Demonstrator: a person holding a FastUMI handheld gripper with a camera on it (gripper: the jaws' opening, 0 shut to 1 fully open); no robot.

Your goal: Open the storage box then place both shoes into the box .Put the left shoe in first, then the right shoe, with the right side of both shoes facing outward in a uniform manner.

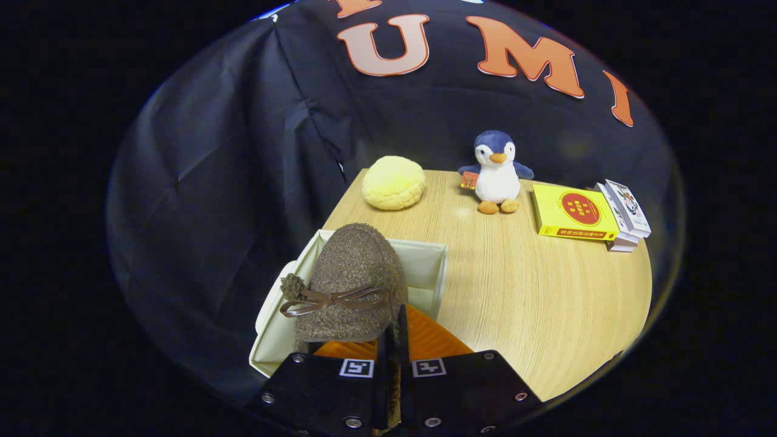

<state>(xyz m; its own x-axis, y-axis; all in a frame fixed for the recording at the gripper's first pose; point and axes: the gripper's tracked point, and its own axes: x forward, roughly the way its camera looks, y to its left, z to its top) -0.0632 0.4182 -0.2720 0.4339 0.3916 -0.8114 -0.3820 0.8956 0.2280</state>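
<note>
A brown fuzzy shoe (355,282) with a thin brown bow hangs toe-forward just ahead of my fingers, over the open cream storage box (428,267). My gripper (396,340) is shut on the shoe's rear edge, the two fingers pressed close together. The shoe covers most of the box's inside, so I cannot see whether anything lies in it. The box's lid flap (272,318) hangs open on the side left of the shoe. The box stands at the near corner of the wooden table (546,291).
Beyond the box, a round yellow plush bun (393,182) and a blue-and-white penguin toy (496,173) stand at the table's far edge. A yellow book (573,213) and a small stack of boxes (625,212) lie to the penguin's right.
</note>
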